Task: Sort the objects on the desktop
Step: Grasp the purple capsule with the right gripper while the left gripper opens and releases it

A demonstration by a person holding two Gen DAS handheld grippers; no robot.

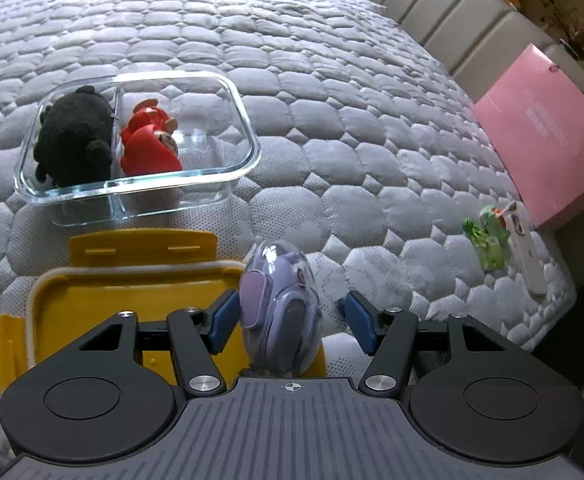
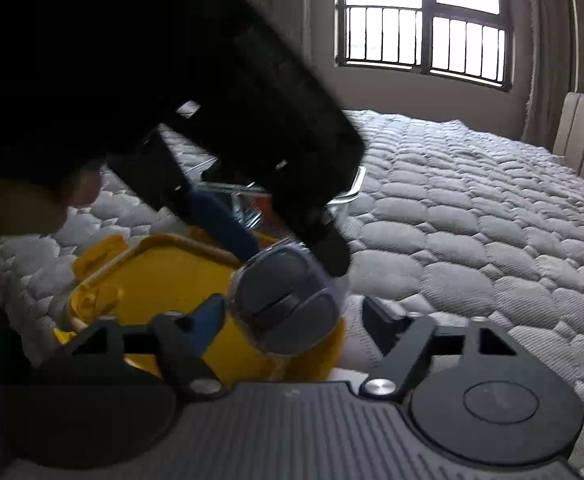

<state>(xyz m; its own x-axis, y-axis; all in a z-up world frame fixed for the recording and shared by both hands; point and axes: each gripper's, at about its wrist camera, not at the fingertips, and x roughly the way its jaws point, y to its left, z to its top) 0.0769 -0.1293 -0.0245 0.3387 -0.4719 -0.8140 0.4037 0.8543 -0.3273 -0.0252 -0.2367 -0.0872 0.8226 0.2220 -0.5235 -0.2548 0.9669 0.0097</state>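
Observation:
A purple egg-shaped toy in a clear shell point(image 1: 279, 308) stands on end at the right edge of a yellow lid point(image 1: 131, 300) on the quilted bed. My left gripper point(image 1: 287, 320) is open, its blue pads on either side of the egg, the left pad close to it. In the right wrist view the egg point(image 2: 287, 304) sits between my right gripper's point(image 2: 292, 312) open fingers, with the left gripper point(image 2: 211, 120) reaching down over it. A glass two-compartment container point(image 1: 219, 176) holds a black plush point(image 1: 71, 136) on the left and a red toy point(image 1: 151, 144) on the right.
A green toy point(image 1: 488, 240) and a white stick-shaped object point(image 1: 528, 256) lie near the bed's right edge. A pink bag point(image 1: 548, 136) leans by the beige headboard point(image 1: 452, 12). A window point(image 2: 424, 20) is behind the bed.

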